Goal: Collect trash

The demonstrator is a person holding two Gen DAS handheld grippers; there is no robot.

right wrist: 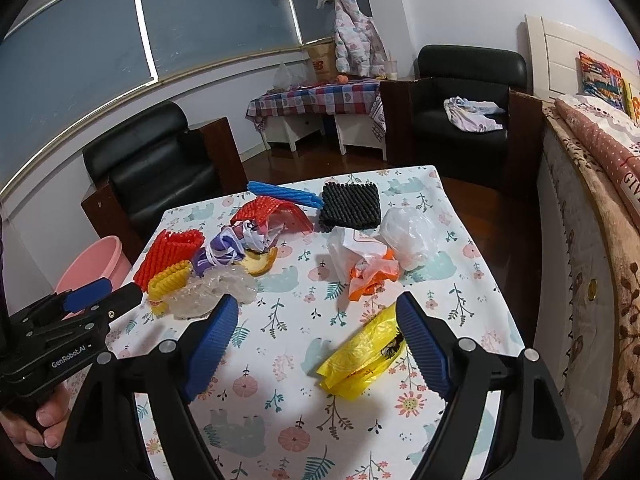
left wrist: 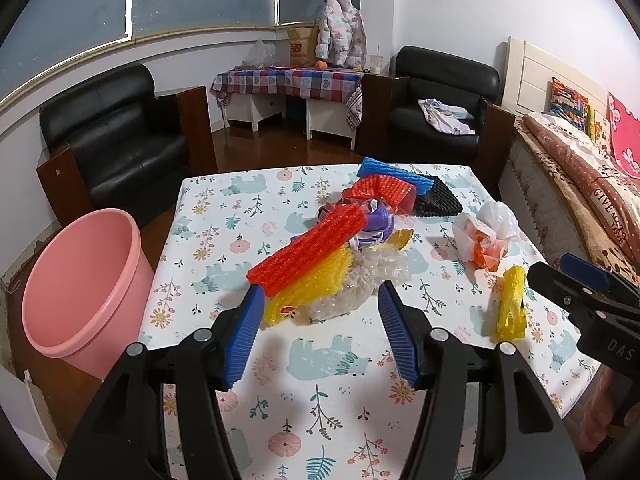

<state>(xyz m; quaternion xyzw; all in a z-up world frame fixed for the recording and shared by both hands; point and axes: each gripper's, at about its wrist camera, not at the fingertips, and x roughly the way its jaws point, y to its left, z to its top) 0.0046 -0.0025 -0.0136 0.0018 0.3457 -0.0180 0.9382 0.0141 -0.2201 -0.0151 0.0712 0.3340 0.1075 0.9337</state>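
The trash sits in a loose heap on the flower-print table. In the left wrist view, a red foam net runs across the middle of the frame, with a yellow foam net and a crumpled clear plastic wrap under its lower end. This heap lies just ahead of the left gripper, and its near edge falls between the tips of the blue pads. The gripper is spread wide and holds nothing; whether the left pad touches the red net cannot be told.

In the right wrist view, a yellow plastic bag lies lower centre-right, between the pads of the right gripper and close against the right pad. This gripper too is spread wide and grips nothing. A white and orange bag lies just beyond it, centre right. A black foam net and a blue foam net lie at the far edge of the table, in the upper centre.

A pink bucket stands on the floor beside the table, at the left of the left wrist frame. The part of its inside that shows holds nothing.
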